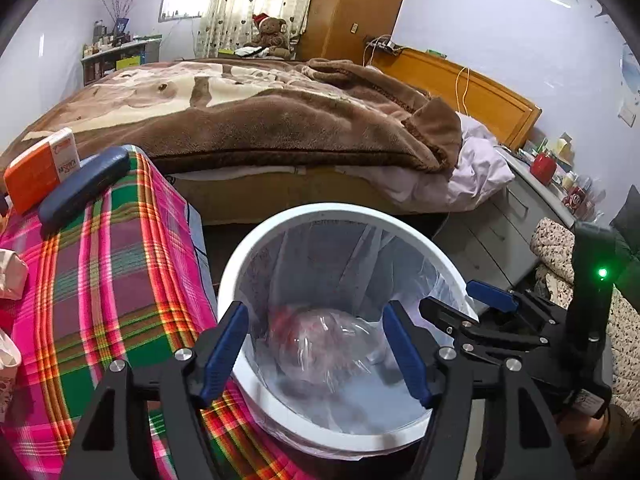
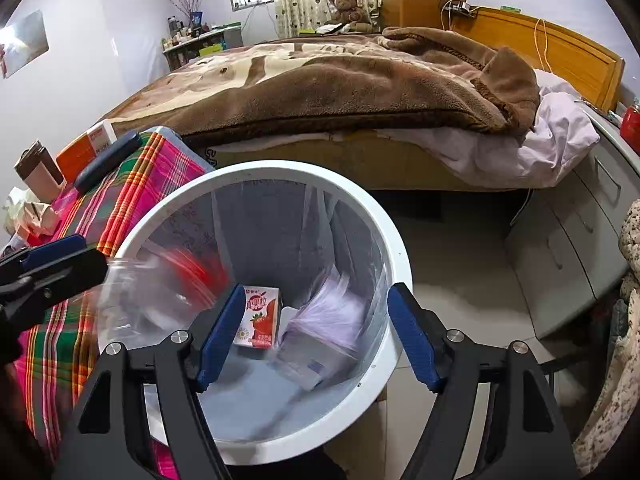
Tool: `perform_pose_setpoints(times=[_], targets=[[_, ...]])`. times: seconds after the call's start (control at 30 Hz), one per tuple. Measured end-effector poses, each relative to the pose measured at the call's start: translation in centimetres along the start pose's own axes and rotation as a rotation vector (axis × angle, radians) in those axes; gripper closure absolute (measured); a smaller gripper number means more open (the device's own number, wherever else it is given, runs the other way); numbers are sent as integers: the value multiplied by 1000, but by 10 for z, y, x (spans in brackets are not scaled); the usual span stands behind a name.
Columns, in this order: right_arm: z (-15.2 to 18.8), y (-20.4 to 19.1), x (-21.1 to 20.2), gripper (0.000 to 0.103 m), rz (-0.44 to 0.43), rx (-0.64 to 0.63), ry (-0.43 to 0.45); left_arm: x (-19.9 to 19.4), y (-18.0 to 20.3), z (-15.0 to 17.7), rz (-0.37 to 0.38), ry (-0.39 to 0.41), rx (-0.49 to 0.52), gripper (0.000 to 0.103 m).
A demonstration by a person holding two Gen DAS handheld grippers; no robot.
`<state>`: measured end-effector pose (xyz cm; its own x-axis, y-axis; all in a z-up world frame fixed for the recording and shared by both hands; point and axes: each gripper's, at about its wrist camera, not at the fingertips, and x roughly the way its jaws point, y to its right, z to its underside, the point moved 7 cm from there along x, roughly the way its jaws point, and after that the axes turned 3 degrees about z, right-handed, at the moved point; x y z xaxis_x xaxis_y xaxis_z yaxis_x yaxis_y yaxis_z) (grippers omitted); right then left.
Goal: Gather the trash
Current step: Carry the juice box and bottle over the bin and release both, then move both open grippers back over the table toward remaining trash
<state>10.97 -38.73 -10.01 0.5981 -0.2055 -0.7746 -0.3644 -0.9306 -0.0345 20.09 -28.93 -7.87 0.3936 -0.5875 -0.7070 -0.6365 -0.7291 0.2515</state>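
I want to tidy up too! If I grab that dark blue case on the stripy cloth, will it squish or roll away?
The dark blue case looks hard-shelled, so probably stiff. Its rounded edges might slip. It lies flat, so rolling seems unlikely.

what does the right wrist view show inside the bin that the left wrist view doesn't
Only the right wrist view shows the pink strawberry drink carton and a blurred pale purple packet inside. Only the left wrist view shows a clear plastic bag with red contents sitting in the bin. Both show the white round lined trash bin beside the plaid-covered table.
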Motion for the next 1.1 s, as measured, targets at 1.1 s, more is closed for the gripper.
perform_pose_setpoints(times=[1.1], targets=[[-1, -123, -50, 28, -205, -95, 141, -160, -145, 65, -236, 186, -196, 33]])
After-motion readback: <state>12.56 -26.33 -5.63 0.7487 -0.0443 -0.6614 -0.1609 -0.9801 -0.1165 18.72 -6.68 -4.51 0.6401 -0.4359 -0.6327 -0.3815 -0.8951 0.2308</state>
